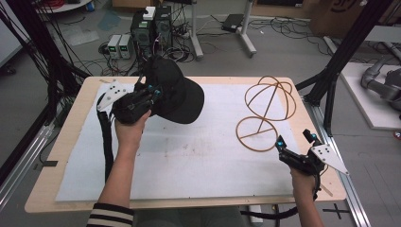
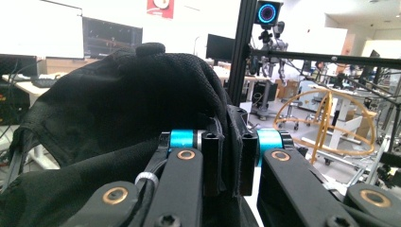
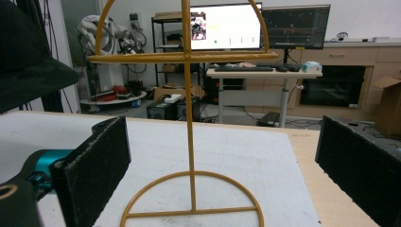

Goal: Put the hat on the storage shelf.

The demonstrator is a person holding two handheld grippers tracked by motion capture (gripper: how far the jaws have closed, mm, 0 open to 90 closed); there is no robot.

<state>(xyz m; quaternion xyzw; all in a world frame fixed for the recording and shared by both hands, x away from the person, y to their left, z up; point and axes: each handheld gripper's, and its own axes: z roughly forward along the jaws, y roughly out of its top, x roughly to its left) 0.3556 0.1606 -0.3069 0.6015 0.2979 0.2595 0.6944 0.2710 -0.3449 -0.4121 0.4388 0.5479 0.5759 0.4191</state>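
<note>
So the setup is a lab room with a light wooden table (image 1: pixel 71 142) that has a white foam-looking mat (image 1: pixel 189 161) laid over most of it, grey floor all around, black frame posts on both sides.

Closest to the camera in the high view you get the person's two forearms coming in from the bottom, a striped sleeve (image 1: pixel 109 216) on the left one. The right gripper (image 1: pixel 297 144) sits low at the near right corner of the table, over the mat's edge, and its jaws are spread wide apart with nothing between them. In the right gripper view those two black padded jaws frame the wire stand (image 3: pixel 190 142) dead centre: ring base flat on the mat, thin upright post, curved hoops on top. The gripper is near the stand but not touching it.

A bit further up the table, the left gripper (image 1: pixel 152 91) is raised over the left part of the mat and has a black cap (image 1: pixel 177 90) pinched between its jaws. The left gripper view shows it nicely: the jaws are nearly closed with a fold of the cap's black fabric (image 2: pixel 231 142) clamped in the narrow gap, and the rest of the cap bulges up and off to the left. The brim points toward the middle of the table. Cap and stand are well apart.

Past the far edge of the table there are computer towers (image 1: pixel 151 26) on the floor with a mess of cables (image 1: pixel 189 47), and the right gripper view picks up monitors (image 3: pixel 257 26) and desks at the back of the room.
</note>
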